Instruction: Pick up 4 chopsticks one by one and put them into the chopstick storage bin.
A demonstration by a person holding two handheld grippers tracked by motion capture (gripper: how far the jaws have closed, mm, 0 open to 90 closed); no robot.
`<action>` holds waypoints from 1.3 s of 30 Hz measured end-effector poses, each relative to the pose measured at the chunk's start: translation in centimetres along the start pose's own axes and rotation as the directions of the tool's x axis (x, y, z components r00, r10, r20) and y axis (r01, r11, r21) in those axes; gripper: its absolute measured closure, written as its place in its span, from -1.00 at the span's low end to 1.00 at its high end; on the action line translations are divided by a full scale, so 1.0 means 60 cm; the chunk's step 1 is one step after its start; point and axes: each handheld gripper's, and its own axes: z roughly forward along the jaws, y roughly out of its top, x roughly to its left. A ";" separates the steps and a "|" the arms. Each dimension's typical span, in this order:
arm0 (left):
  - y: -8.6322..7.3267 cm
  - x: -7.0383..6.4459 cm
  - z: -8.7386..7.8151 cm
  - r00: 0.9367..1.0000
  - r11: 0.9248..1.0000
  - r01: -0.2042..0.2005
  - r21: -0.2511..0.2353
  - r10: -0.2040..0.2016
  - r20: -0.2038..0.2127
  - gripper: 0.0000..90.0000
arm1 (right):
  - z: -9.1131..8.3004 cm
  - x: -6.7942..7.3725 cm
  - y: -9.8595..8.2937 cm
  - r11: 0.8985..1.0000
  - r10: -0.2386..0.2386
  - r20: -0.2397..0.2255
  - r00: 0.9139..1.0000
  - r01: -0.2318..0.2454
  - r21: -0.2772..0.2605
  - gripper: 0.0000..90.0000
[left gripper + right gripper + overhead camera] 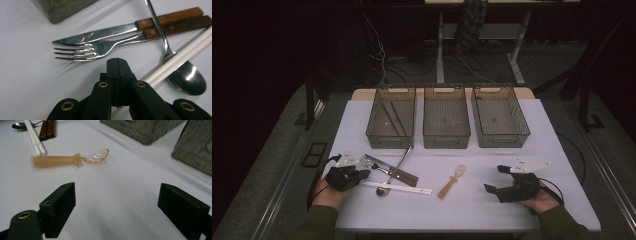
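Observation:
Between the grippers lies a heap of cutlery: a fork (85,51) and a knife (100,35) with wooden handles, a metal spoon (187,77) and a pair of white chopsticks (180,58). My left gripper (116,61) is shut with nothing in it, its tip just short of the fork's tines; in the high view the left gripper (363,173) sits at the heap's left end. An amber plastic spoon (67,160) lies apart on the table. My right gripper (117,195) stands open and empty, a little short of that spoon; the right gripper (494,178) is at the front right.
Three smoky plastic bins stand side by side at the back: left bin (387,137), middle bin (446,137), right bin (502,137). Dark chopsticks (390,117) lie in the left one. The white table (472,210) ends close to the person's sleeves.

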 end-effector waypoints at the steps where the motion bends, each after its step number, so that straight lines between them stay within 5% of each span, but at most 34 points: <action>1: 0.000 0.000 0.001 1.000 1.000 -0.002 0.006 0.002 0.000 0.97 | 0.000 0.000 0.000 1.000 0.001 0.000 1.000 -0.001 0.000 -0.69; 39: -0.003 -0.039 -0.014 0.999 0.995 -0.018 0.094 0.014 0.045 0.97 | -0.001 -0.002 0.000 1.000 0.006 0.006 1.000 -0.006 -0.001 -0.69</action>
